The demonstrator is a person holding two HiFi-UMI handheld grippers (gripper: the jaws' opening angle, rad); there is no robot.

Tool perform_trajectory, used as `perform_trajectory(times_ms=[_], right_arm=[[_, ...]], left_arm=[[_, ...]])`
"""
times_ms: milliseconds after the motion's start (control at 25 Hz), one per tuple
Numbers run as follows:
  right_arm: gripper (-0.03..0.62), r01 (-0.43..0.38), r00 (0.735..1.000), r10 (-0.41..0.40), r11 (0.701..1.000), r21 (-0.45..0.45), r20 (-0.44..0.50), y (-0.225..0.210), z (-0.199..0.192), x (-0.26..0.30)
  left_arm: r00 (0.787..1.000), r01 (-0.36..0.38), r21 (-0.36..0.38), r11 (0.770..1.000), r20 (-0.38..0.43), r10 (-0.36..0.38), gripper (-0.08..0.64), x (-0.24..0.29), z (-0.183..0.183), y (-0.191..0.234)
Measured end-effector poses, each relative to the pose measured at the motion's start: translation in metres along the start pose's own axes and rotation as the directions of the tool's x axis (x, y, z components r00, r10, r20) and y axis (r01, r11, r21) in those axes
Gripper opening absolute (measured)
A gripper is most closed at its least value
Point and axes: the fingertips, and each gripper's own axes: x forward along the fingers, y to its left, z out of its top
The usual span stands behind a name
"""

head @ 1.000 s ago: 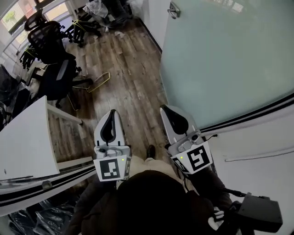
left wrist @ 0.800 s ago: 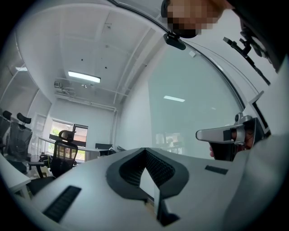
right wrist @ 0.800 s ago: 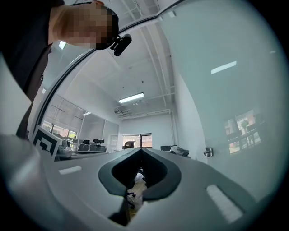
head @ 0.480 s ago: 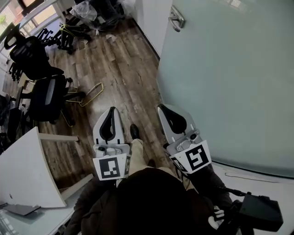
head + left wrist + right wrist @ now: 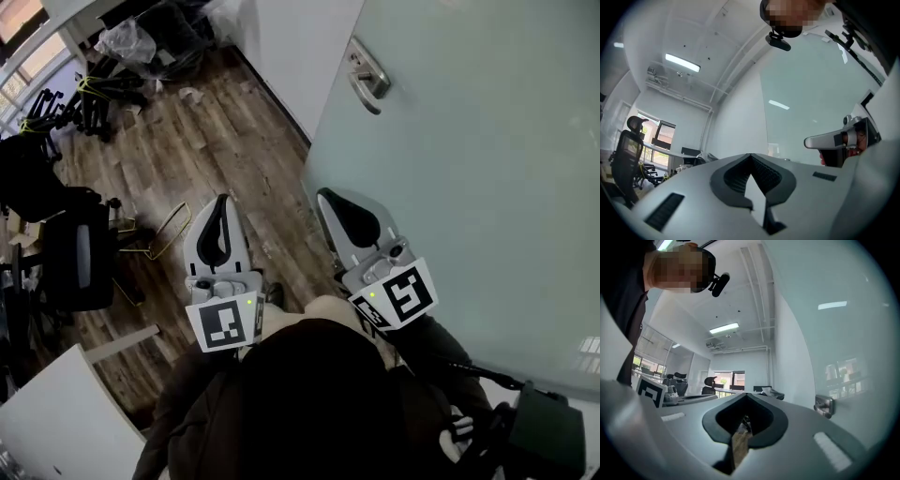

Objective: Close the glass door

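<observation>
The frosted glass door [image 5: 469, 187] fills the right of the head view, its metal handle [image 5: 367, 77] near the top. Both grippers are held side by side in front of the person, above the wooden floor. My left gripper [image 5: 219, 201] is shut and holds nothing. My right gripper [image 5: 324, 194] is shut too, empty, close beside the door's edge and short of the handle. In the right gripper view the handle [image 5: 824, 405] sits to the right of the shut gripper [image 5: 745, 393]. From the left gripper [image 5: 750, 154] view, the door [image 5: 806, 103] stands ahead on the right.
A white wall [image 5: 300, 47] meets the door at the back. Black office chairs [image 5: 75, 253] and a yellow wire frame [image 5: 173, 225] stand on the floor at left. A white desk corner [image 5: 56, 422] is at bottom left, with bags and clutter [image 5: 122, 42] at the far back.
The person has walked forward along the door. The handle has come closer and lower in the head view, and the white desk has slid back to the lower left. Both grippers stayed shut.
</observation>
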Motion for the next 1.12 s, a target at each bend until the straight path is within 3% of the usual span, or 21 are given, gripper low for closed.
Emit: perform_trajectory(times_ms=[240, 360, 480, 680, 760, 920, 1120], right_arm=[[0.0, 0.189, 0.981, -0.192, 0.98, -0.06, -0.038, -0.088, -0.003, 0.019], [0.091, 0.253, 0.959, -0.262, 0.963, -0.094, -0.107, -0.133, -0.015, 0.035], [0.092, 0.297, 0.927, -0.318, 0.946, -0.126, -0.199, -0.171, -0.034, 0.055], [0.123, 0.334, 0.875, -0.361, 0.932, -0.14, -0.322, -0.211, -0.066, 0.079], [0.053, 0.356, 0.856, -0.398, 0.916, -0.183, -0.329, -0.22, -0.068, 0.082], [0.041, 0.337, 0.849, -0.392, 0.918, -0.209, -0.355, -0.218, -0.071, 0.083], [0.13, 0.343, 0.839, -0.395, 0.918, -0.199, -0.374, -0.216, -0.075, 0.081]], left_arm=[[0.994, 0.108, 0.011, 0.994, -0.034, -0.108, -0.004, 0.049, -0.019, -0.005], [0.991, 0.127, 0.015, 0.992, -0.044, -0.127, -0.005, 0.073, -0.025, -0.002], [0.989, 0.134, 0.011, 0.991, -0.058, -0.134, -0.003, 0.104, -0.026, 0.0], [0.986, 0.138, -0.001, 0.99, -0.092, -0.137, -0.004, 0.146, -0.038, 0.001], [0.985, 0.134, -0.013, 0.991, -0.111, -0.135, -0.003, 0.161, -0.048, 0.002], [0.981, 0.141, -0.021, 0.99, -0.131, -0.143, -0.003, 0.178, -0.06, -0.002], [0.98, 0.156, -0.025, 0.987, -0.118, -0.158, -0.003, 0.182, -0.058, -0.007]])
